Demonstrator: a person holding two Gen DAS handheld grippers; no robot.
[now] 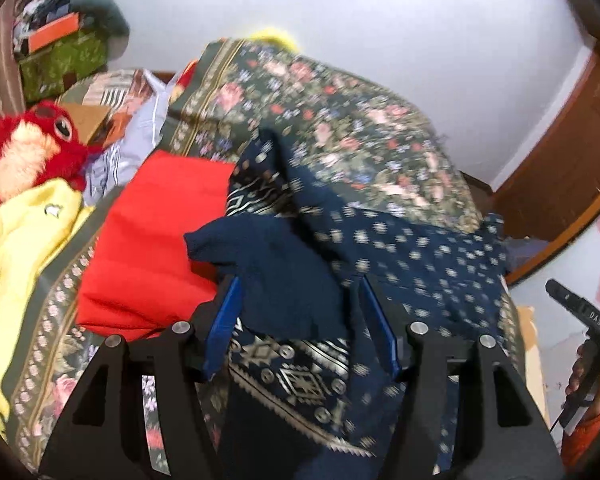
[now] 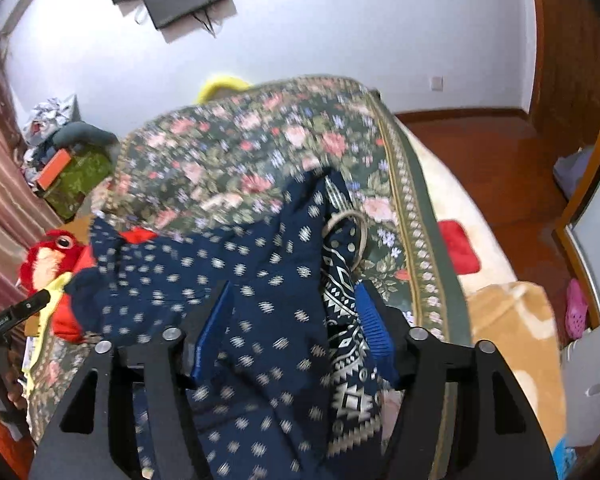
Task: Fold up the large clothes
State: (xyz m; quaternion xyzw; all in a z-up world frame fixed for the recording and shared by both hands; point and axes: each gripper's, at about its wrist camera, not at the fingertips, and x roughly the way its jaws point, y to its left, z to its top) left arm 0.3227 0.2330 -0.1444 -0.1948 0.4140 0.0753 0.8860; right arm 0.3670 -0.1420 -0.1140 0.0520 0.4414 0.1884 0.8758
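So, left gripper (image 1: 300, 320): jaws apart, navy garment (image 1: 400, 248) loose between
right gripper (image 2: 296, 330): jaws apart, same cloth between, ungripped
bed (image 2: 420, 208): garment heaped mid-bed

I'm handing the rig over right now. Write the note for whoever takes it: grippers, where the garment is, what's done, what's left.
Left gripper: jaws open, navy cloth lies between the blue pads, not pinched.
Right gripper: jaws open too, cloth under and between the pads, not clamped.
Navy patterned garment: lying bunched on the floral bedspread, one sleeve end flopped toward the red cushion. Yellow garment and red plush toy sit off to the side.
Done: no neat fold visible; the garment looks just released.
Left: spread it flat, fold sleeves in, fold the body, probably then the yellow one.
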